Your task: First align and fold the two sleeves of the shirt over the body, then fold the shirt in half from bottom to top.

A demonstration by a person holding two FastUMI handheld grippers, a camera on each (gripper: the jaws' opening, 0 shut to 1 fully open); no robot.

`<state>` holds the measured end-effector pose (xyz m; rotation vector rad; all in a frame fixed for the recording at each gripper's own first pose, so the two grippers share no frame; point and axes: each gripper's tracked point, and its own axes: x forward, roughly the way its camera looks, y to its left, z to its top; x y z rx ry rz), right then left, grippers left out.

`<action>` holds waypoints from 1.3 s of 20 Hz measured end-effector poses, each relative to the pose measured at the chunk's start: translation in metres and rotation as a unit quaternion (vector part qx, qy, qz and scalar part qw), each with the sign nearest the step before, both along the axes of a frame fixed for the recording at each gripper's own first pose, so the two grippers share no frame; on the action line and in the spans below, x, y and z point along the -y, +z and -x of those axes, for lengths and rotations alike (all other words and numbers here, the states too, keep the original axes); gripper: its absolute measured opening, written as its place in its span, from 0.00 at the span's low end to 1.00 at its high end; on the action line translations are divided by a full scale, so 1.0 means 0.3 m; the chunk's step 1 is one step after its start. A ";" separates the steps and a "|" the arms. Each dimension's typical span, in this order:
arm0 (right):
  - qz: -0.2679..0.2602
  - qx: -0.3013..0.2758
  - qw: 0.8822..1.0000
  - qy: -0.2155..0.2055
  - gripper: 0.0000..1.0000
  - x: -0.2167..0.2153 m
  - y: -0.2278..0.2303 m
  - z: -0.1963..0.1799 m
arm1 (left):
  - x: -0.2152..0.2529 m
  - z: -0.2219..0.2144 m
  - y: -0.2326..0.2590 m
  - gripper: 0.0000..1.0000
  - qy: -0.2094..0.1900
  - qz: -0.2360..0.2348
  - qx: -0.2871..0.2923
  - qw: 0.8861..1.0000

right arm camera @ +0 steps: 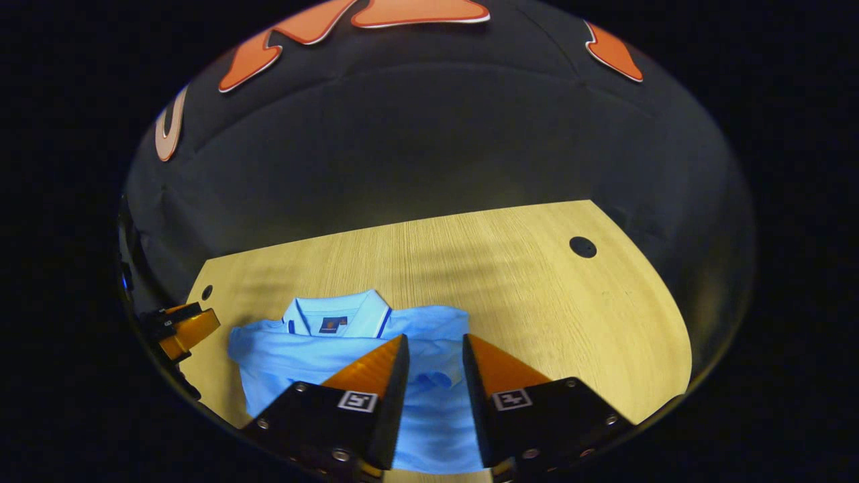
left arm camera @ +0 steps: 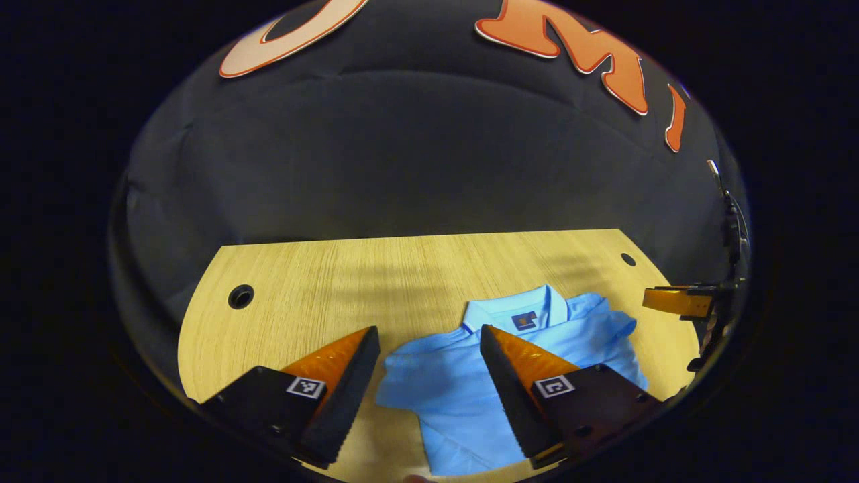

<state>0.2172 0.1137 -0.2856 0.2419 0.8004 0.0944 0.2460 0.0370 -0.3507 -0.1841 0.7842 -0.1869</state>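
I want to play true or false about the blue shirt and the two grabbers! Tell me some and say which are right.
1. The shirt is light blue. True.
2. The shirt hangs on the wall. False: it lies on the wooden table.
3. The left gripper holds its fingers wide apart. True.
4. The right gripper pinches the collar. False: it is off the collar, fingers parted.
5. The table has round holes. True.

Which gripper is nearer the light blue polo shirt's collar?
Left, going by its view: left gripper hovers open beside the collar; right gripper sits lower over the shirt's body.
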 end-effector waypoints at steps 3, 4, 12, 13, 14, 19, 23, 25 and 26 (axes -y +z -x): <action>-0.012 0.036 0.999 -0.001 0.78 0.008 0.105 0.034 | -0.003 0.053 0.091 1.00 0.012 0.002 0.018 1.000; -0.017 0.046 0.999 -0.001 0.81 0.018 0.145 0.061 | -0.007 0.079 0.133 1.00 0.014 -0.003 0.027 1.000; 0.000 0.136 0.991 0.003 0.91 0.116 0.408 0.290 | -0.001 0.323 0.488 1.00 0.019 -0.047 0.137 0.989; 0.002 0.152 0.988 0.001 0.90 0.136 0.453 0.322 | 0.000 0.355 0.533 1.00 0.021 -0.051 0.152 0.987; 0.003 0.167 0.986 -0.001 0.90 0.149 0.490 0.351 | 0.003 0.394 0.576 1.00 0.022 -0.054 0.165 0.985; 0.003 0.243 0.970 0.006 0.90 0.189 0.658 0.529 | 0.026 0.613 0.758 1.00 0.035 -0.072 0.231 0.970; 0.000 0.277 0.961 0.015 0.95 0.192 0.730 0.640 | 0.036 0.798 0.912 0.99 0.058 -0.072 0.279 0.956; -0.001 0.296 0.955 0.019 0.95 0.194 0.777 0.714 | 0.036 0.883 0.971 1.00 0.072 -0.063 0.296 0.950; -0.005 0.304 0.952 0.021 0.96 0.188 0.792 0.741 | 0.033 0.920 0.999 0.99 0.077 -0.060 0.305 0.947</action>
